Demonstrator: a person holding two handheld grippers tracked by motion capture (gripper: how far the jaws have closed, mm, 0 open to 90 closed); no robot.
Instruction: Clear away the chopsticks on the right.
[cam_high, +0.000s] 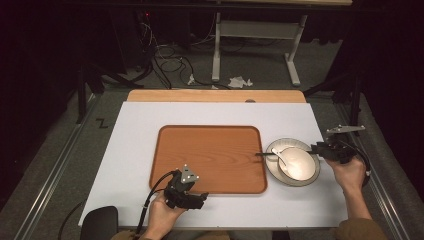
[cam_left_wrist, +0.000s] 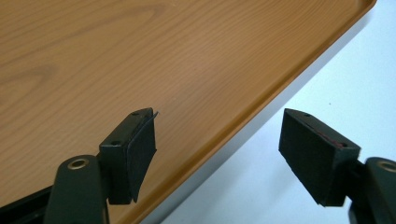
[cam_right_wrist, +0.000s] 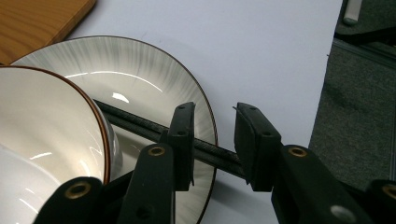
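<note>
**Right gripper at the chopsticks on the plate**

The pair of thin black chopsticks lies side by side, straight and matt, slanting across the round grey-streaked ceramic plate with a dark brown rim. In the high view the chopsticks run roughly from the 9 o'clock edge of the plate, where their tips jut out over the tray's right rim, toward 3 o'clock, where their ends overhang the plate and meet the right gripper.

In the right gripper view the right gripper has its jaws partly apart with the chopstick ends passing between them; whether the pads press on the sticks cannot be told.

The plate carries a white glossy bowl with a brown rim, set toward the plate's 4 o'clock side. A pale spoon leans in the bowl, its handle pointing to about 10 o'clock. The chopsticks pass just beside the bowl.

The plate sits on the white worktop, just beside the right edge of the rectangular wood-grain tray with rounded corners.

The left gripper, at the tray's 6 o'clock edge, holds its jaws wide apart; in the left gripper view the left gripper straddles the rim of the tray with nothing between its pads.
</note>
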